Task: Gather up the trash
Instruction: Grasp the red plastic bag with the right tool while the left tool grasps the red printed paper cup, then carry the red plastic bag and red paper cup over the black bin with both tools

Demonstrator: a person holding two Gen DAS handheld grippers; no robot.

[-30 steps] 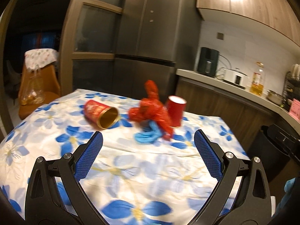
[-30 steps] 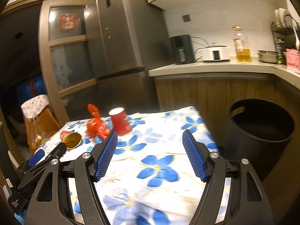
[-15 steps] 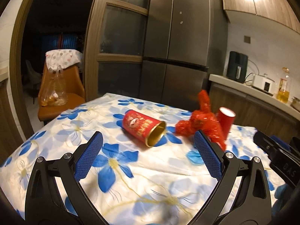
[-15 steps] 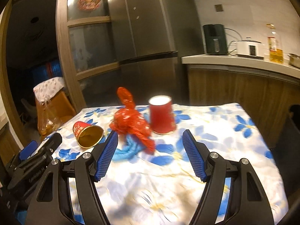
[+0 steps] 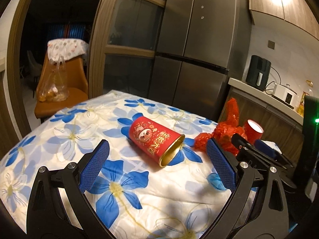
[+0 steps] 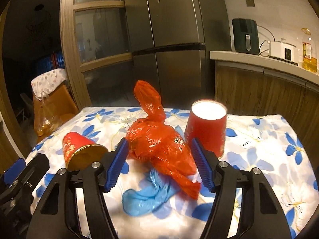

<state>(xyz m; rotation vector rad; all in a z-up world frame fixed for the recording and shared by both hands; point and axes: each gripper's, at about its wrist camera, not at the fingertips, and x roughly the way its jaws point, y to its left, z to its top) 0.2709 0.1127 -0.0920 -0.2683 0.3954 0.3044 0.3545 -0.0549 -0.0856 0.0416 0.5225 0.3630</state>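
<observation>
Between the right tool's (image 6: pixel 159 163) narrowing, unclosed jaws lies the red bag (image 6: pixel 159 147); untouched.

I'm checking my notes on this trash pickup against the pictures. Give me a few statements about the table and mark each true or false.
1. The printed red cup lies on its side. True.
2. The plain red cup is tipped over. False: it stands upside down.
3. The right tongs flank the red plastic bag. True; their jaws have just been closing, with no pressing visible yet.
4. The left tongs grip the printed cup. False: they are open, short of it.
5. A blue glove lies under the bag's near end. True.
</observation>
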